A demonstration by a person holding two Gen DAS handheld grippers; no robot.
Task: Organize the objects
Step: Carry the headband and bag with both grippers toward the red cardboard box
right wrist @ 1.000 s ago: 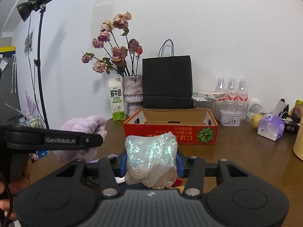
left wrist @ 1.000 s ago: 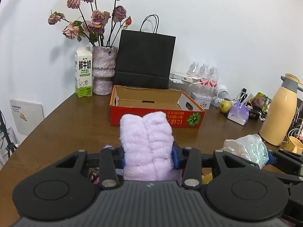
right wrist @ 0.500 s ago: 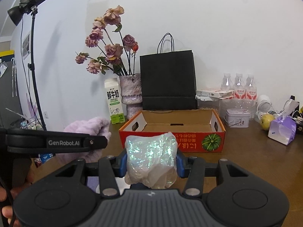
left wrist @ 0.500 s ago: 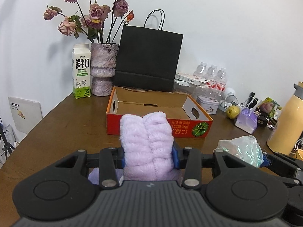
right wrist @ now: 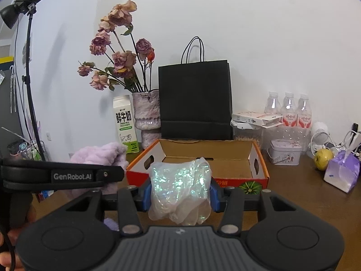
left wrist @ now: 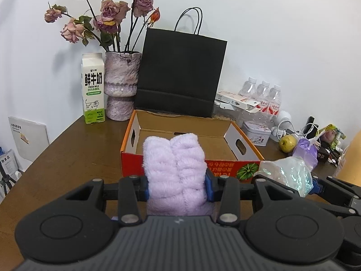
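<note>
A: Readable text, by item?

B: Milk carton [left wrist: 93, 88]: large Chinese characters "鲜牛奶", "FRESH MILK" below, "3.3" near the base.

A: Others?

B: Left tongs [right wrist: 74, 176], side plate: "GenRobot.AI". Red cardboard box [left wrist: 225, 166], front face: yellow characters printed upside down, not legible. Water bottles [right wrist: 291, 110]: red labels, too small to read.

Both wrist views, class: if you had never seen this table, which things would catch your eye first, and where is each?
A fluffy lilac towel fills the foreground, clamped in the left gripper, while the right gripper squeezes a shimmering iridescent bag. Just beyond both lies an open red cardboard box on the brown table. Behind it, against the wall, stand a black paper bag and a vase of dried roses.
</note>
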